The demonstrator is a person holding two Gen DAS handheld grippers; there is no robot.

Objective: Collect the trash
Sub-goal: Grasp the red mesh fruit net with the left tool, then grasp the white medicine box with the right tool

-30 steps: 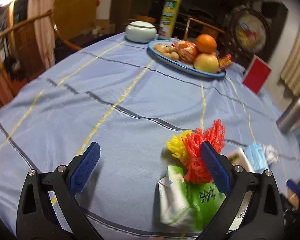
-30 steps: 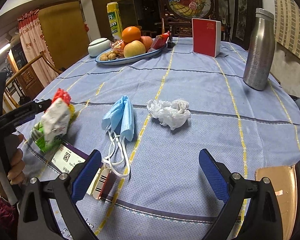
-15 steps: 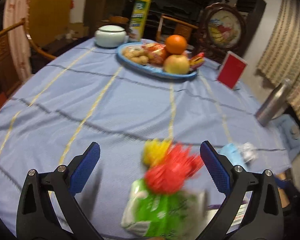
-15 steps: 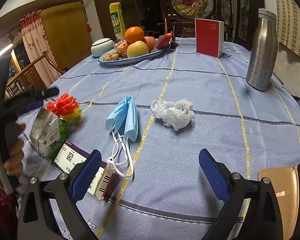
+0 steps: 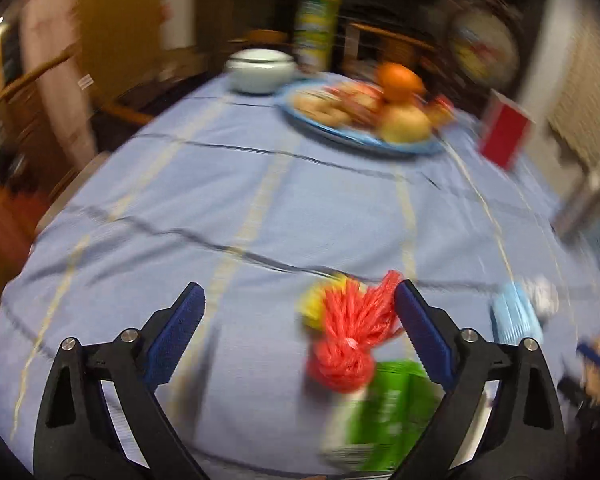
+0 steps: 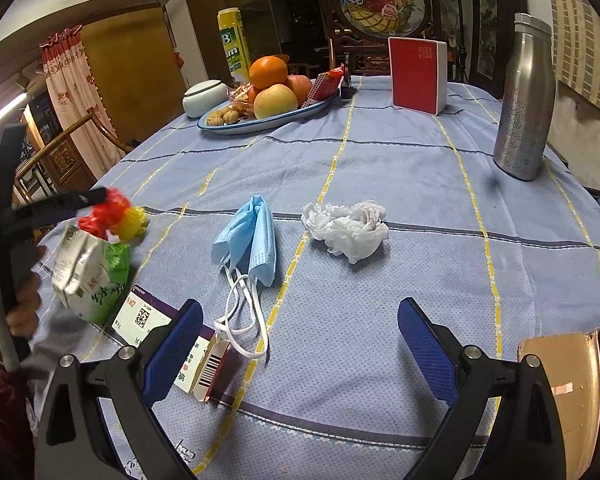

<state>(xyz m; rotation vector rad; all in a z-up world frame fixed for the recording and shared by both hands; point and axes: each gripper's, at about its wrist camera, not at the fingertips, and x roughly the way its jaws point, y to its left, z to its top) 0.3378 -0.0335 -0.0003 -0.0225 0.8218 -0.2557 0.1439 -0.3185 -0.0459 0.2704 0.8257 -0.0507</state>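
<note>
Two grippers: left gripper [image 5: 300, 312] wide, jaws closing, green snack packet [image 5: 384, 412] with red-yellow netting between them, ungripped; right gripper [image 6: 300, 344] wide open, empty, blue face mask [image 6: 252, 240] ahead.

Left gripper [image 5: 300, 312] angled down, jaws wide but closing, seemingly pressing nothing. Right gripper [image 6: 298, 332] angled down, jaws spread wide, empty.

The left gripper [image 5: 298, 334] is closing a little and sits higher in the right wrist view, with the green packet [image 6: 94, 276] shifted beneath it.
</note>
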